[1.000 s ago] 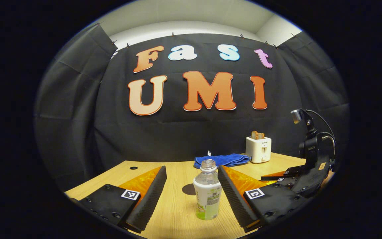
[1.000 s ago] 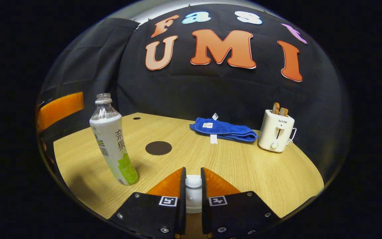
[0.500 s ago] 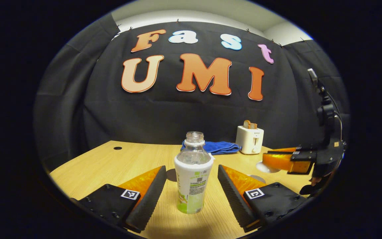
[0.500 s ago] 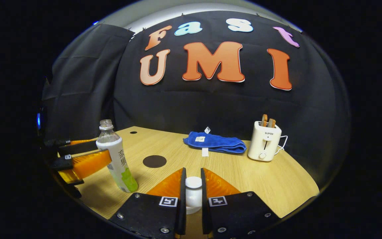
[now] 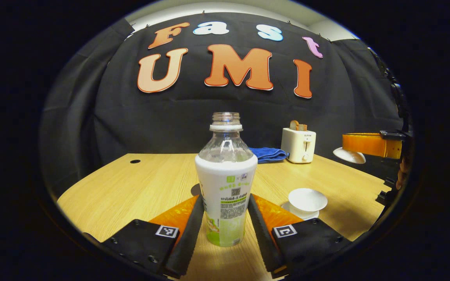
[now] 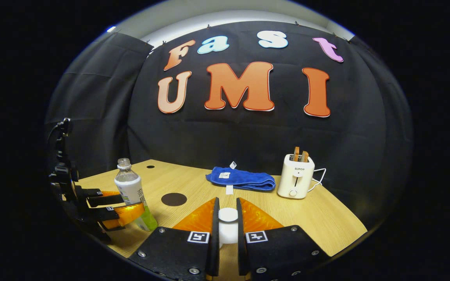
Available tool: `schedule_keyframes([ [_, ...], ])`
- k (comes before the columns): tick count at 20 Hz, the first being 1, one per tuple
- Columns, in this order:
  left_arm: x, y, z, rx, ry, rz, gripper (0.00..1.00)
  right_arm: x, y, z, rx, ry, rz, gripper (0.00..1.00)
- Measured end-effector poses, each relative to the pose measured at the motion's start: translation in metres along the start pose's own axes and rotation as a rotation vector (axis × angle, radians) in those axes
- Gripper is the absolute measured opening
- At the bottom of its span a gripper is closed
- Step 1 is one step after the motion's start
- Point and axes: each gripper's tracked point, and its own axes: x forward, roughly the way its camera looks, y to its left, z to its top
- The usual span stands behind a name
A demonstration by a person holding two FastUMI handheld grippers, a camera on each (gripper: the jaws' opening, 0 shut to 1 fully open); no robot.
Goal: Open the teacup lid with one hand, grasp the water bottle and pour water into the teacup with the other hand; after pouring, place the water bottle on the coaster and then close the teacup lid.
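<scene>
One uncapped water bottle (image 5: 225, 183), upright (clear neck), white-green label.

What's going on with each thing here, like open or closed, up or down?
Water bottle: upright on the table, cap off.
Teacup: open, on its saucer.
Teacup lid: lifted off, in the right gripper.
Left gripper: fingers against the bottle's sides.
Right gripper: shut on the lid.
Toaster: bread sticking up.
Blue towel: folded.

The water bottle (image 5: 226, 183) fills the gap between the left gripper (image 5: 225, 230) fingers; bare table (image 6: 326, 218) lies right, with the toaster (image 6: 296, 180) far back.
</scene>
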Motion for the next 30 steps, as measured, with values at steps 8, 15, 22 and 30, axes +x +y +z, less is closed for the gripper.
schedule_keyframes([
  [8,0.005,0.009,0.01,0.121,-0.019,0.055,0.66,-0.012,-0.024,0.004,0.015,-0.023,-0.034,0.19],
  [15,0.014,0.025,0.016,0.413,-0.002,0.133,0.65,-0.027,-0.046,0.007,0.013,-0.042,-0.071,0.19],
  [22,0.024,0.028,0.008,0.699,0.071,0.12,0.61,-0.048,-0.076,0.007,0.019,-0.054,-0.132,0.19],
  [30,0.03,0.013,-0.001,1.051,0.091,0.079,0.61,-0.058,-0.097,-0.002,0.029,-0.05,-0.176,0.19],
])
